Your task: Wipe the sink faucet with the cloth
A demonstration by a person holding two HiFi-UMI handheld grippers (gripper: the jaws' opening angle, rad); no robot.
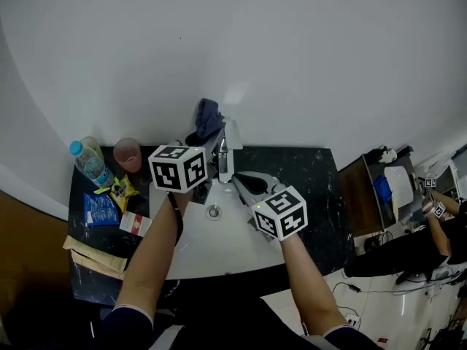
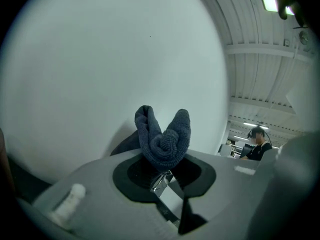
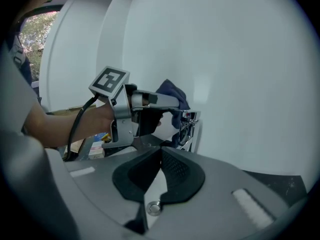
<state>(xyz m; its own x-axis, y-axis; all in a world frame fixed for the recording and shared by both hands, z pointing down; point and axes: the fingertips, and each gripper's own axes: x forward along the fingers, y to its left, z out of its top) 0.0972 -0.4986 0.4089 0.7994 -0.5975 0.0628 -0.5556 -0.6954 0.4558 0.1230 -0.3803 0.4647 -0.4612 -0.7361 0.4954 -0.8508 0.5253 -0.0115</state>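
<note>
The left claw (image 2: 164, 176) is clamped on the folded dark cloth (image 2: 163, 136), held at the top of the faucet (image 1: 228, 150); the right claw (image 3: 160, 156) hovers nearby, closed and empty; wiping looks under way; next, I'd press the cloth along the spout.

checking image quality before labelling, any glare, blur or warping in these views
Head view: strong fisheye warp, soft glare on the wall above the faucet. Left gripper view: dark corners, cloth sharp, ceiling lamp blown out. Right gripper view: dark corners, faucet glints, little blur.
</note>
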